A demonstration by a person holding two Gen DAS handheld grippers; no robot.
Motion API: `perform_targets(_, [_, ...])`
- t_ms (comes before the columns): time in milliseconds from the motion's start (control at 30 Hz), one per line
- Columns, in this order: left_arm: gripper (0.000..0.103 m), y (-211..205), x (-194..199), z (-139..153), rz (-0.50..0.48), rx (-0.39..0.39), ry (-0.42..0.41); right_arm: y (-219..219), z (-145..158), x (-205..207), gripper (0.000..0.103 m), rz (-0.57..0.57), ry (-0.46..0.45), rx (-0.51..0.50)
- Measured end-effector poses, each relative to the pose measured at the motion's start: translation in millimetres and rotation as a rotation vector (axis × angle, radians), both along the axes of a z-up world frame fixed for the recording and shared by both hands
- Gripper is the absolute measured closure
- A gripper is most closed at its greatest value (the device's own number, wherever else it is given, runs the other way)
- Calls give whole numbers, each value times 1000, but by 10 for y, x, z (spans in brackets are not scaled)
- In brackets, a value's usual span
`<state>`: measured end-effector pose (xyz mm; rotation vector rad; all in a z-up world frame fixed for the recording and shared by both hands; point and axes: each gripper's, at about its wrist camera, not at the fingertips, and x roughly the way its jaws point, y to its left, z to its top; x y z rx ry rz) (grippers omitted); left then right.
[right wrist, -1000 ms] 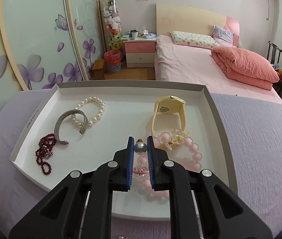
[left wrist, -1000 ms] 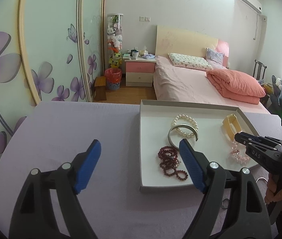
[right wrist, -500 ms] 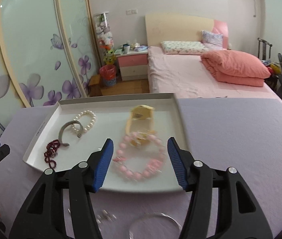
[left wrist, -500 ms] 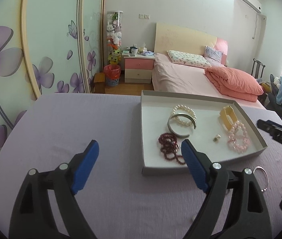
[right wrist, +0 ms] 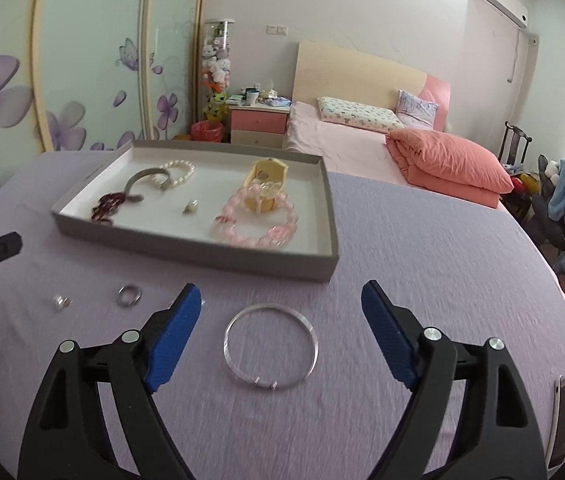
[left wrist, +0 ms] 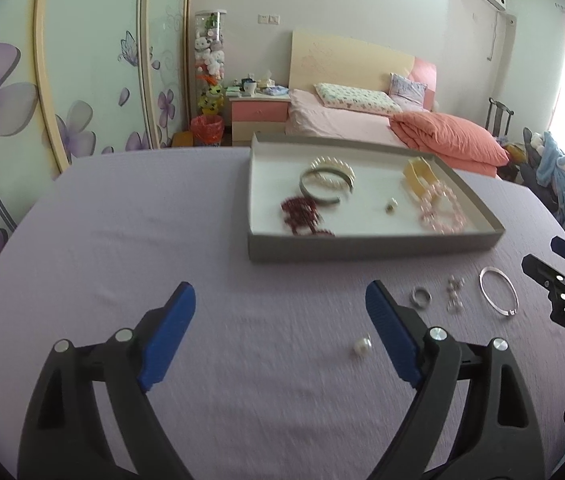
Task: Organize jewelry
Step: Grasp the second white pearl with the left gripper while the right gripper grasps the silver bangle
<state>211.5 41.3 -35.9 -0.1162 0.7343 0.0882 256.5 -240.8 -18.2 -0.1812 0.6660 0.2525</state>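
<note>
A grey-walled tray (right wrist: 186, 242) (left wrist: 362, 246) on the purple cloth holds a pink bead bracelet (right wrist: 260, 222), a yellow watch (right wrist: 268, 176), a pearl bracelet (right wrist: 178, 170), a metal cuff (right wrist: 138, 184), dark red beads (right wrist: 108, 206) and a pearl earring (right wrist: 190, 206). On the cloth lie a thin silver bangle (right wrist: 270, 346) (left wrist: 498, 290), a ring (right wrist: 129, 295) (left wrist: 421, 297), small studs (left wrist: 454, 294) and a pearl earring (left wrist: 362, 346) (right wrist: 60, 302). My right gripper (right wrist: 280, 332) is open and empty, just above the bangle. My left gripper (left wrist: 278, 330) is open and empty, left of the pearl earring.
A bed (right wrist: 362, 136) with pink bedding stands beyond the table. A nightstand (right wrist: 258, 122) and a flowered wardrobe (right wrist: 62, 80) are at the back left. A dark flat object (right wrist: 560, 420) lies at the table's right edge.
My right gripper opened, left the pearl earring in the tray and drew back to over the bangle. My left gripper also drew back from the tray.
</note>
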Motion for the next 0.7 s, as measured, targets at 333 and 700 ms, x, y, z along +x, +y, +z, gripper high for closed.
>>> perform_targets(333, [16, -43, -87, -112, -7, 2, 28, 62, -79, -110, 17, 26, 20, 2])
perform_targets(700, [16, -33, -110, -153, -9, 5, 46, -46, -274, 12, 12, 11, 142, 11])
